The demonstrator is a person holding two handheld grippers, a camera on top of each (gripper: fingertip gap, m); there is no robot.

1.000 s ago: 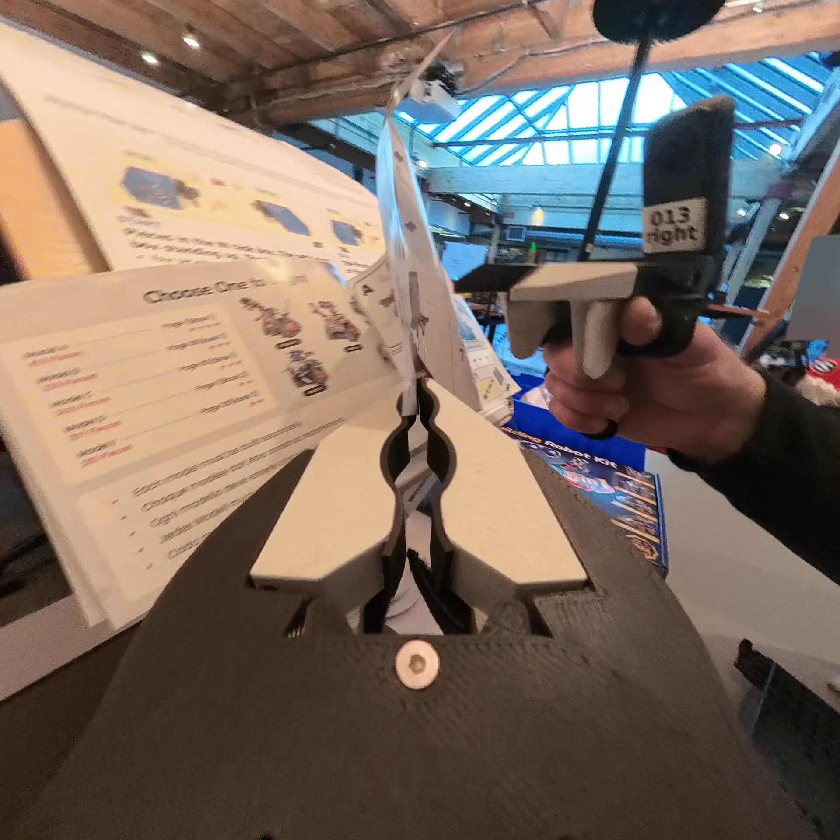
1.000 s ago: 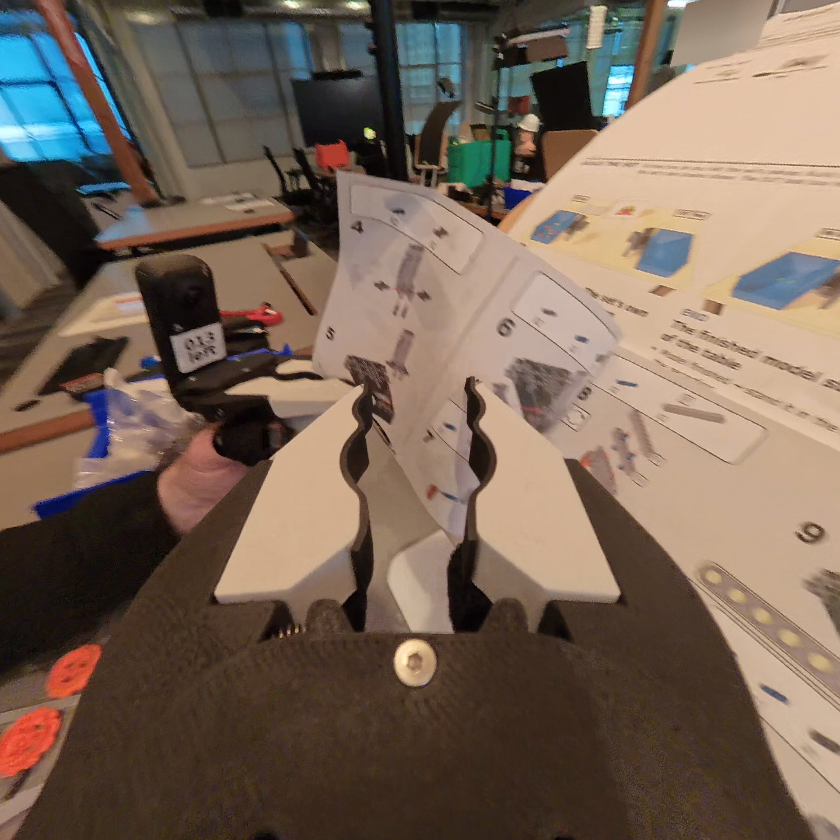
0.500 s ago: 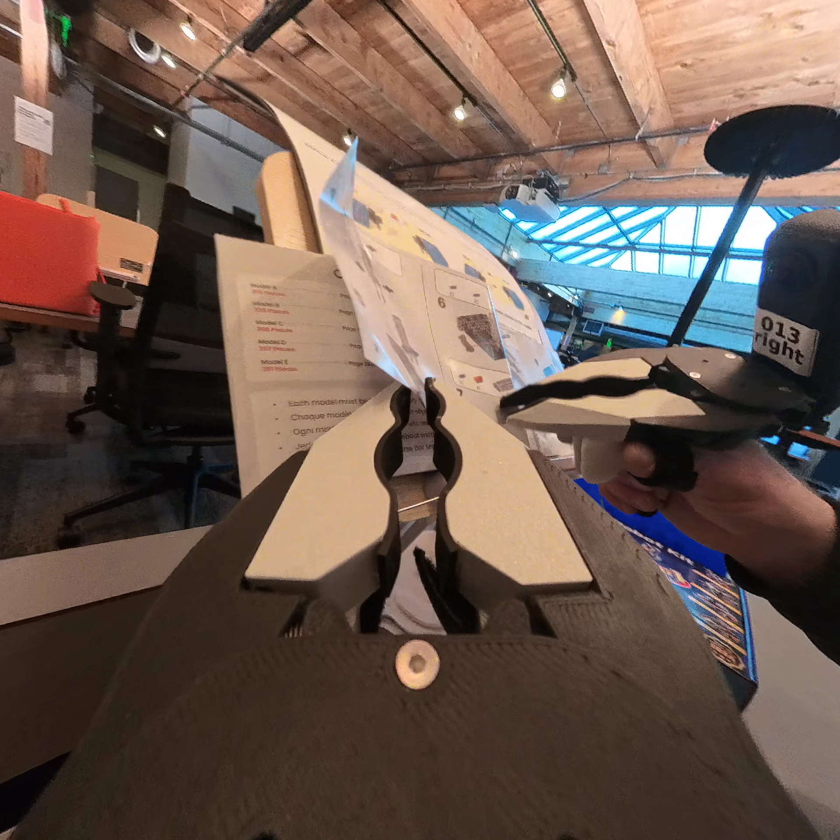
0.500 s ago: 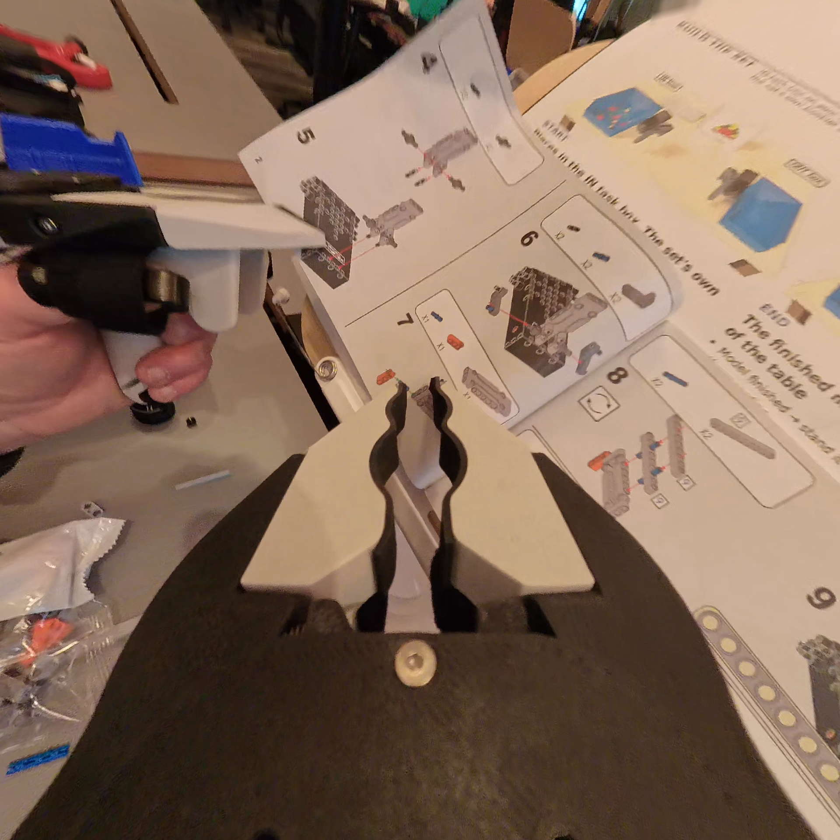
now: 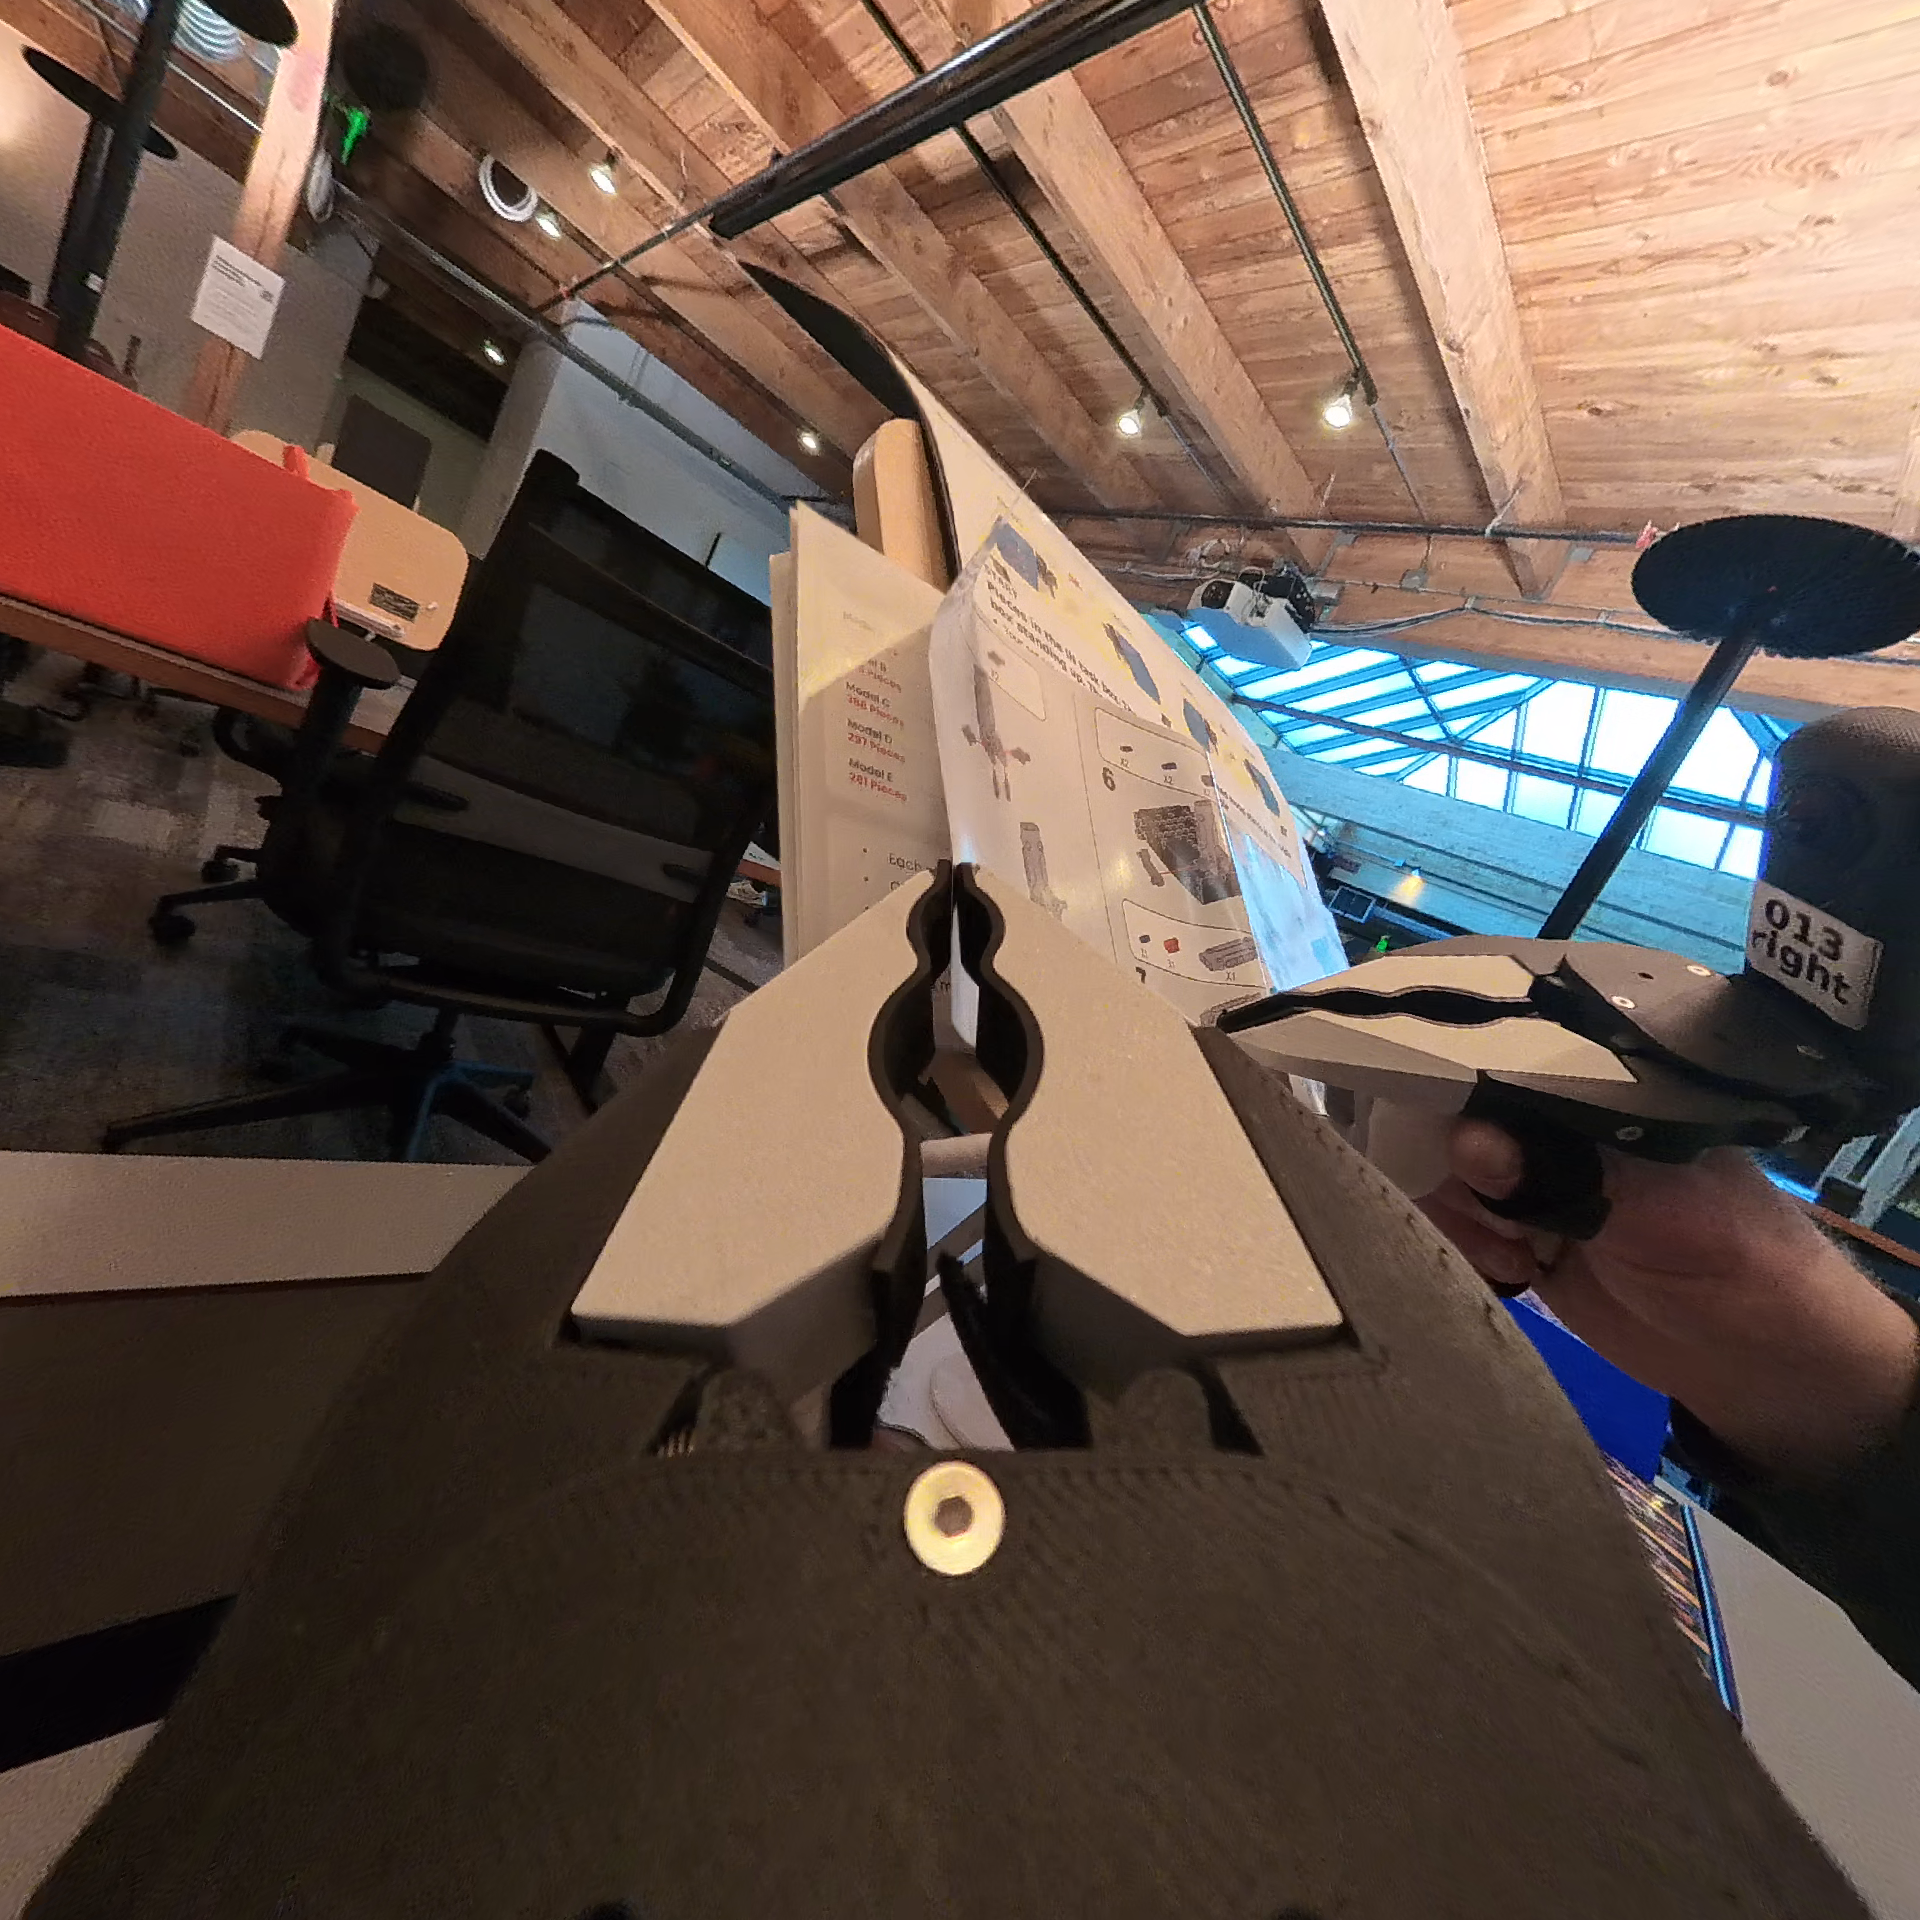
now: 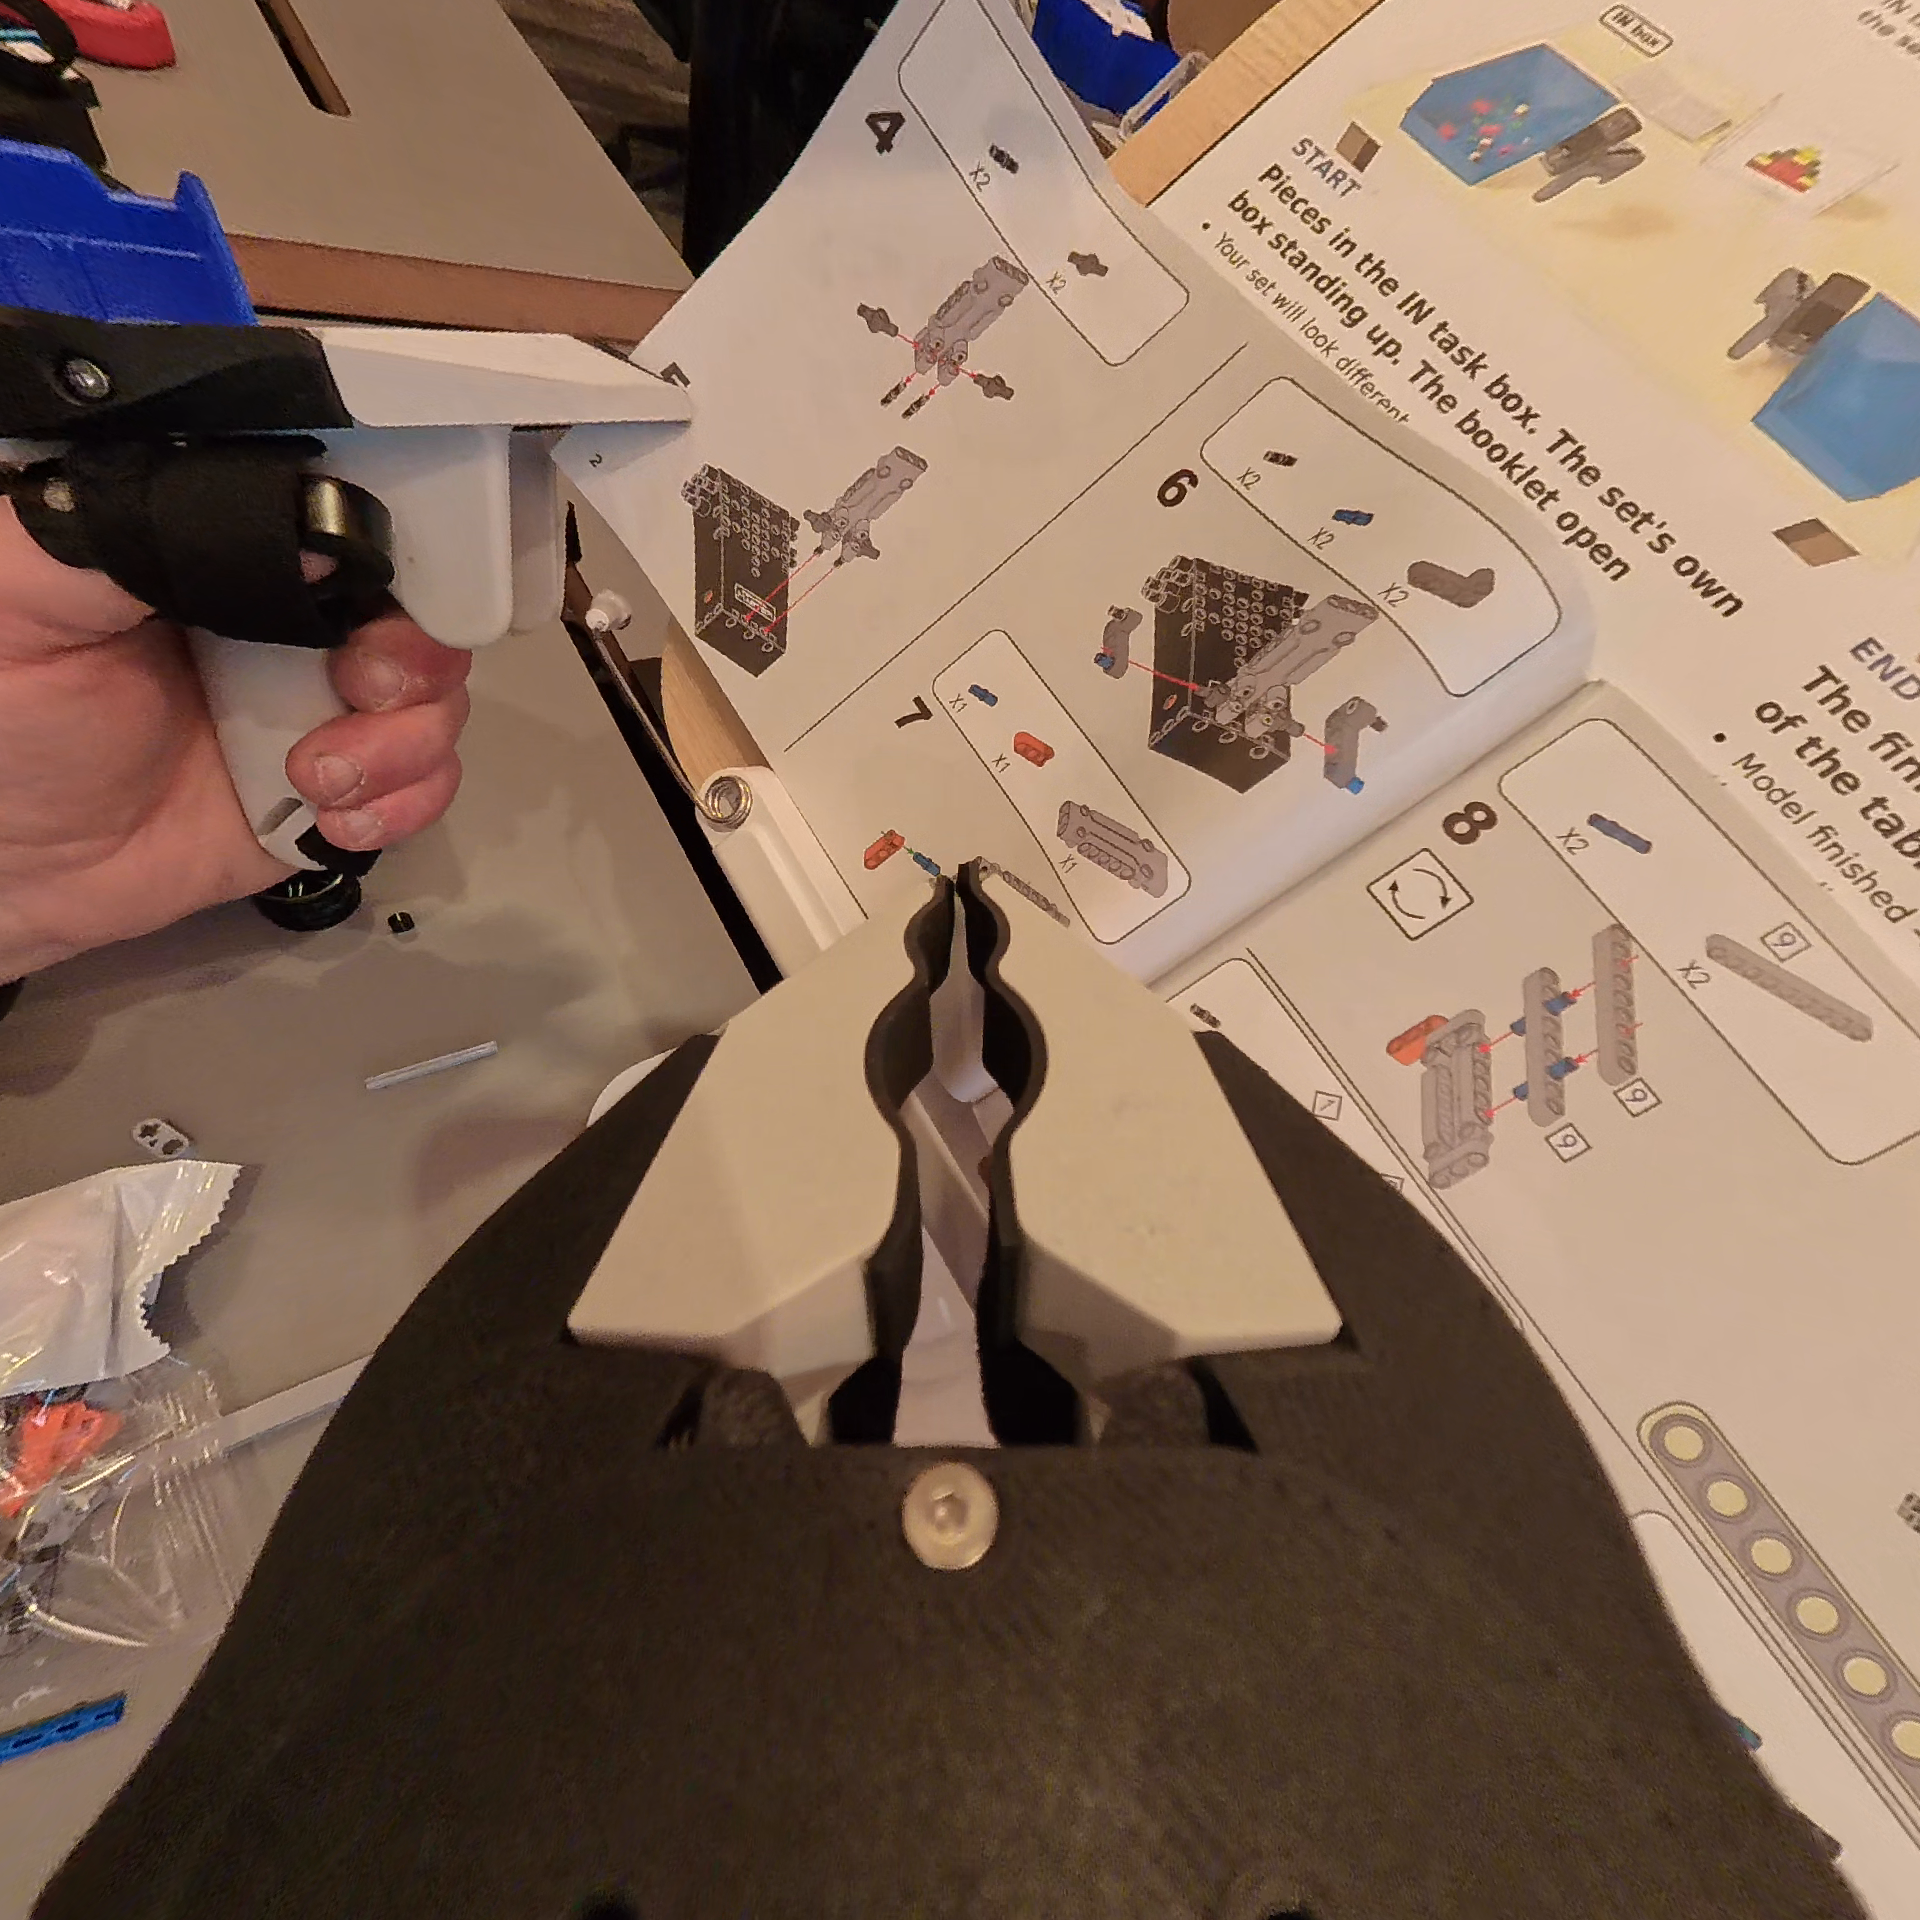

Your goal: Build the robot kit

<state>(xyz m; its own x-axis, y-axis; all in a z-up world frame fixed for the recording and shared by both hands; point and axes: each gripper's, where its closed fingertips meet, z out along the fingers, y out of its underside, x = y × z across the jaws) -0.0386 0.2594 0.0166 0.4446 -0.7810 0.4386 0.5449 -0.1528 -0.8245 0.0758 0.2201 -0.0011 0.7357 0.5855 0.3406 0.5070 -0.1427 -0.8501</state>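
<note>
The right claw (image 6: 954, 883) hides the booklet page (image 6: 1039, 540) corner.

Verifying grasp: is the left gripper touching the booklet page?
Touching. Right wrist view: a corner of the booklet page sits pinched in the left gripper, which is shut.

Warm spotlights and blue skylight glow overhead; sharp focus, strong fisheye bending at edges.
</note>
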